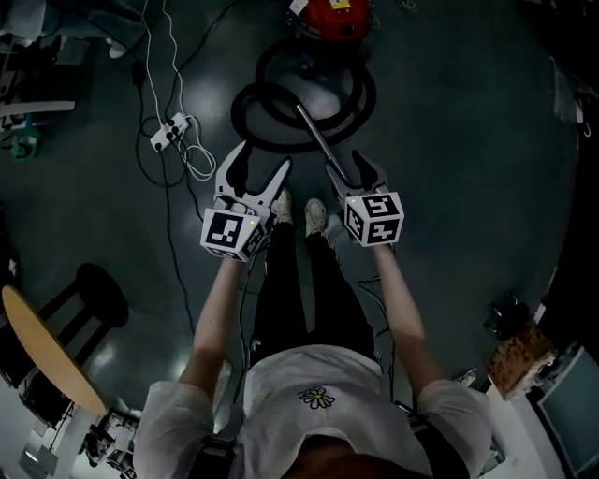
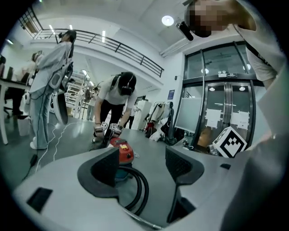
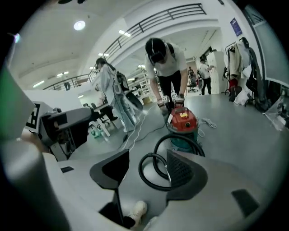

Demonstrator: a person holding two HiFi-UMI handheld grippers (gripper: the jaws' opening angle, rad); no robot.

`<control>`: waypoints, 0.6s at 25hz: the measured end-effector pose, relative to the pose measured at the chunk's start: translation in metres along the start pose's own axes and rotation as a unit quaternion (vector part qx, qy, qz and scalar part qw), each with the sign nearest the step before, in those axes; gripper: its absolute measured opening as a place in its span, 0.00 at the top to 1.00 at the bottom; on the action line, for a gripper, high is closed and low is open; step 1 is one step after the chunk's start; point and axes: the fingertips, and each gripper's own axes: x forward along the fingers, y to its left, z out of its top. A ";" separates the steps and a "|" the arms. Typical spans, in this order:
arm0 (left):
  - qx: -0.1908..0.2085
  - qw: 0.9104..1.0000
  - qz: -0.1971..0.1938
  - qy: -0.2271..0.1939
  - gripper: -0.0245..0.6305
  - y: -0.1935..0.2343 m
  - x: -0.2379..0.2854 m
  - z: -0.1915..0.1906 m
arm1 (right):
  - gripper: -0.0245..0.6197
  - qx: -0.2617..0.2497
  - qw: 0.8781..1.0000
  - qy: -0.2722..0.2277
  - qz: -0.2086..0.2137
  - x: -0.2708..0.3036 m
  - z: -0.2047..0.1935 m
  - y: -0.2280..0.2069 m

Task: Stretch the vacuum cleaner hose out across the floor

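The black vacuum hose lies coiled in loops on the dark floor in front of the red vacuum cleaner. A metal wand runs from the coil toward my feet. My left gripper hangs open above the floor just left of the coil's near edge. My right gripper is open too, beside the wand's near end. In the left gripper view the hose and cleaner show between the empty jaws of the left gripper. In the right gripper view the coil lies beyond the right gripper.
A power strip with white cables lies on the floor at left. A black chair and a wooden tabletop stand at lower left, boxes at right. My shoes are between the grippers. Another person bends over the cleaner.
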 end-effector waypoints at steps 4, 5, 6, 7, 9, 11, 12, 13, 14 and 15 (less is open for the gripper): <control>-0.028 0.999 -0.006 0.017 0.50 0.077 0.079 -0.108 | 0.57 -0.016 0.995 0.095 -0.026 0.148 -0.093 -0.065; -0.032 0.999 -0.009 0.022 0.50 0.092 0.097 -0.137 | 0.57 -0.013 0.992 0.121 -0.031 0.183 -0.124 -0.081; -0.036 0.999 -0.011 0.027 0.50 0.106 0.112 -0.166 | 0.58 -0.011 0.988 0.148 -0.034 0.215 -0.155 -0.096; -0.043 0.999 -0.013 0.031 0.50 0.118 0.125 -0.194 | 0.57 -0.013 0.984 0.174 -0.035 0.245 -0.186 -0.109; -0.058 0.997 -0.016 0.040 0.50 0.137 0.145 -0.247 | 0.57 -0.023 0.973 0.225 -0.039 0.296 -0.246 -0.133; -0.068 0.996 -0.014 0.053 0.50 0.157 0.161 -0.295 | 0.57 -0.033 0.963 0.263 -0.051 0.342 -0.297 -0.157; -0.074 0.995 -0.010 0.059 0.50 0.167 0.169 -0.317 | 0.57 -0.037 0.959 0.276 -0.058 0.363 -0.317 -0.170; -0.083 0.994 -0.006 0.064 0.50 0.176 0.176 -0.336 | 0.57 -0.041 0.955 0.286 -0.066 0.382 -0.332 -0.181; -0.093 0.993 -0.001 0.069 0.50 0.184 0.182 -0.354 | 0.58 -0.045 0.952 0.292 -0.074 0.397 -0.343 -0.190; -0.102 0.992 0.002 0.073 0.50 0.189 0.186 -0.368 | 0.58 -0.049 0.949 0.300 -0.084 0.409 -0.354 -0.197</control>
